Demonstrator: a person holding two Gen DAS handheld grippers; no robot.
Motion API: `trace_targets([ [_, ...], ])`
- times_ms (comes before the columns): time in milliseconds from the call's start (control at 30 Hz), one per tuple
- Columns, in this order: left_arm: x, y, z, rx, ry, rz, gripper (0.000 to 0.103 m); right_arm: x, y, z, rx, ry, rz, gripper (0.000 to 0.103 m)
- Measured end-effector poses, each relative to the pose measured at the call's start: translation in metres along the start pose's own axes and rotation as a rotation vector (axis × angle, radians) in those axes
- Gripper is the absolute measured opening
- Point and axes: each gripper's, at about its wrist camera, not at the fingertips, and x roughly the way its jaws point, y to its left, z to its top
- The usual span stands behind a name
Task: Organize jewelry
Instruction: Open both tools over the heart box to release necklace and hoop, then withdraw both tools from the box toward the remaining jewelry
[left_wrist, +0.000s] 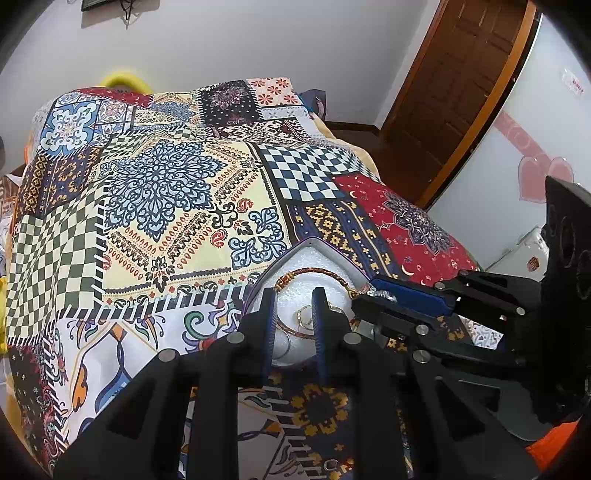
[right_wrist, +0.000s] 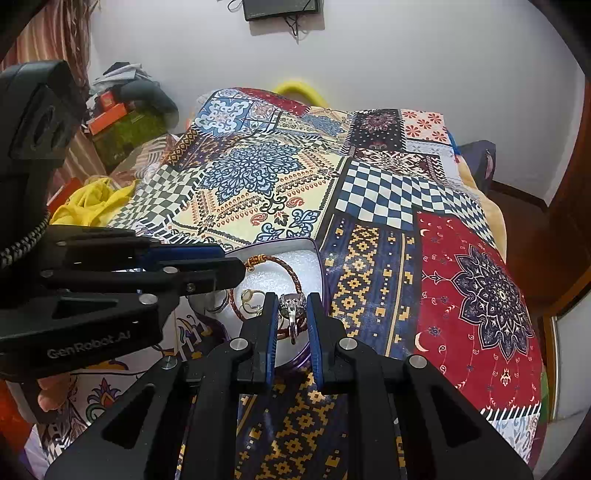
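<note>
A heart-shaped box (left_wrist: 314, 246) with white foam lining lies on the patchwork bedspread; it also shows in the right wrist view (right_wrist: 284, 245). In it lie a red braided cord bracelet (left_wrist: 314, 272) (right_wrist: 291, 271) and gold rings (left_wrist: 304, 316) (right_wrist: 248, 297). My right gripper (right_wrist: 292, 301) is shut on a silver jewelled ring (right_wrist: 293, 304), held over the box; in the left wrist view it (left_wrist: 369, 293) comes in from the right with the silver ring (left_wrist: 380, 293) at its tips. My left gripper (left_wrist: 293, 299) is over the box, jaws apart, empty; it reaches in from the left in the right wrist view (right_wrist: 229, 262).
The patchwork bedspread (left_wrist: 184, 206) (right_wrist: 388, 206) covers the whole bed. A brown door (left_wrist: 454, 85) and white cabinet (left_wrist: 517, 155) stand to the right. Yellow cloth (right_wrist: 88, 203) and boxes (right_wrist: 118, 122) lie to the left of the bed.
</note>
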Motion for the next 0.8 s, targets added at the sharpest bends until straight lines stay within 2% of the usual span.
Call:
trace_targets([
  [167, -0.015, -0.001, 0.0, -0.003, -0.024, 0.01, 0.017, -0.002, 0.0, 0.002, -0.003, 0.012, -0.018, 0.019],
  [333, -0.035, -0.009, -0.002, 0.031, -0.053, 0.054, 0.018, -0.015, -0.001, 0.003, 0.008, -0.004, -0.016, 0.02],
  [467, -0.053, -0.019, -0.006, 0.064, -0.077, 0.085, 0.025, -0.032, 0.002, 0.002, 0.009, -0.035, -0.023, 0.021],
  [633, -0.078, -0.035, -0.016, 0.115, -0.117, 0.131, 0.036, -0.059, 0.007, 0.0, 0.004, -0.086, -0.037, 0.032],
  [800, -0.103, -0.047, -0.029, 0.12, -0.149, 0.126, 0.041, -0.089, 0.014, -0.007, -0.017, -0.148, -0.058, 0.034],
])
